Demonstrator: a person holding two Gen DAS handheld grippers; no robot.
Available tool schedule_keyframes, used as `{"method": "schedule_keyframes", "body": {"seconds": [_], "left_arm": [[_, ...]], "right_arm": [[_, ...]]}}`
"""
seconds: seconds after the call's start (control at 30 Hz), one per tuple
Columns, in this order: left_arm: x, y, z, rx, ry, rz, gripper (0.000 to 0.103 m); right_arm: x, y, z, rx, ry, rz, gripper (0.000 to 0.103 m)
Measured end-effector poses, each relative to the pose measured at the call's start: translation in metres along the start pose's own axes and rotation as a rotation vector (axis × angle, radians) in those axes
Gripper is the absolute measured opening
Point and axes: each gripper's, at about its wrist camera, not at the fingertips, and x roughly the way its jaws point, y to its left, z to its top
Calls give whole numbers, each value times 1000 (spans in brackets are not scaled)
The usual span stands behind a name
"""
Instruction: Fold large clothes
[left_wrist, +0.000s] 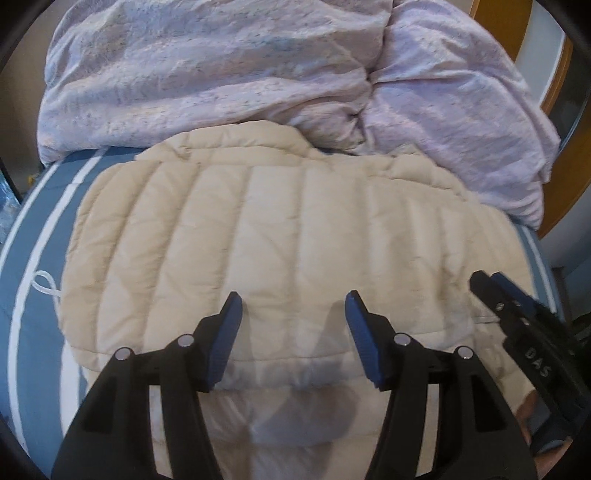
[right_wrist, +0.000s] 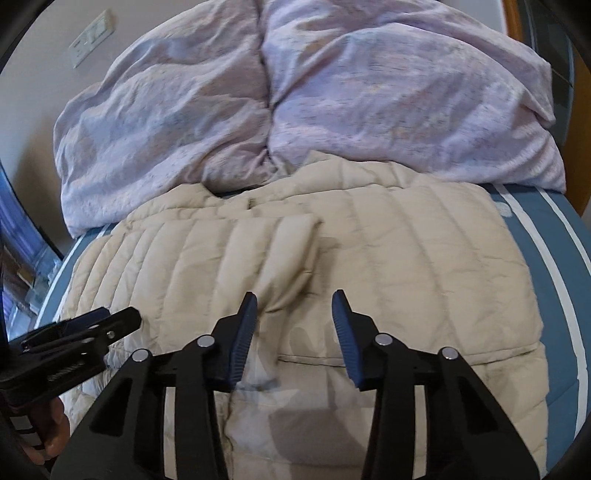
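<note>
Jacket (left_wrist: 280, 236): beige, quilted, apparently folded flat on bed | left tool (left_wrist: 293, 314) wide | right tool (right_wrist: 294, 314) wide

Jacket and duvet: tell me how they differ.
The jacket is beige with stitched channels; the duvet is lilac and mottled. The jacket lies spread fairly flat on the striped sheet; the duvet is bunched in a heap behind it. Both are soft and padded, and both lie untouched by the open grippers.

Beige quilted jacket (left_wrist: 280, 229) on a blue bed sheet (left_wrist: 44, 236) with white stripes; mottled lilac duvet (left_wrist: 207, 74) at twelve o'clock.
</note>
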Motion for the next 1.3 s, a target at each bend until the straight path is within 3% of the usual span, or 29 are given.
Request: {"method": "schedule_keyframes", "body": {"seconds": [0.1, 0.23, 0.73, 0.8, 0.87, 0.93, 1.0, 1.17, 1.3], "left_arm": [[7, 2, -2, 23, -5, 34, 64], [17, 3, -3, 51, -14, 72, 66], [40, 7, -6, 75, -31, 85, 78], [31, 12, -9, 62, -22, 62, 78], [19, 19, -13, 50, -18, 39, 79], [6, 28, -19, 40, -20, 22, 79], [-11, 40, -27, 28, -28, 16, 79], [-53, 88, -57, -23, -33, -16, 80], [-84, 128, -96, -61, -28, -19, 80]], "right_arm": [[12, 8, -4, -28, 20, -25, 41], [35, 0, -8, 12, 94, -64, 28], [51, 4, -19, -6, 105, -100, 29], [49, 1, -16, -1, 125, -70, 34], [42, 0, -14, 9, 147, -39, 50], [28, -1, -12, 5, 138, -17, 77], [8, -5, -13, -13, 114, -5, 79], [-35, -34, -24, -30, 156, 112, 79], [-72, -78, -51, -31, 176, 113, 82]]}}
